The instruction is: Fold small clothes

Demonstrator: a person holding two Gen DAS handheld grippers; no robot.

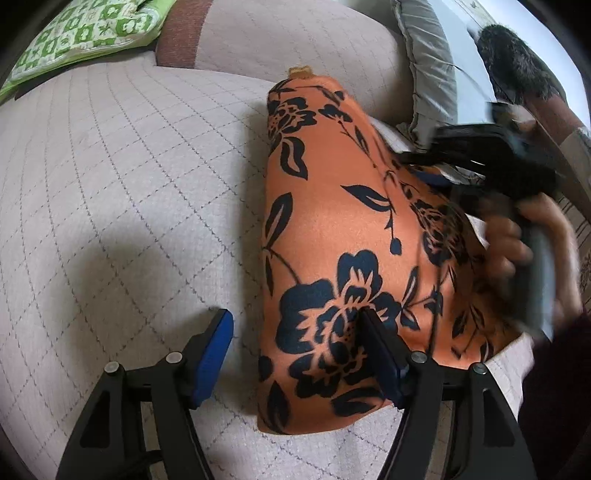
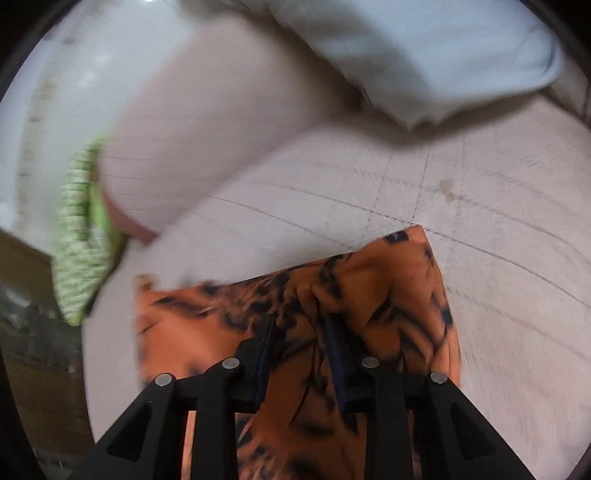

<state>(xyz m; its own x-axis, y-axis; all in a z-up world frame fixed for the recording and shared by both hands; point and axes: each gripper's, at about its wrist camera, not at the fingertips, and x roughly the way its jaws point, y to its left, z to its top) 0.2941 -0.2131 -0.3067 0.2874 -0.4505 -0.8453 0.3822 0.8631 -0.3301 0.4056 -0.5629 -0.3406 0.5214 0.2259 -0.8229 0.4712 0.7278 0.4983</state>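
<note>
An orange garment with a dark blue flower print [image 1: 332, 236] lies partly folded on a pale quilted mattress [image 1: 122, 192]. My left gripper [image 1: 295, 332] is open above the garment's near left edge; its right finger rests on the cloth and its left finger is over the mattress. My right gripper, held by a hand, shows blurred in the left wrist view [image 1: 436, 162] at the garment's right side. In the right wrist view the right gripper [image 2: 299, 332] has its jaws close together with a raised fold of the garment [image 2: 369, 288] between them. That view is motion-blurred.
A green and white patterned cloth [image 1: 85, 33] lies at the far left of the mattress. A large pale pillow [image 1: 288, 40] and a grey pillow [image 1: 428, 66] lie behind the garment. A dark furry thing [image 1: 517, 62] is at the far right.
</note>
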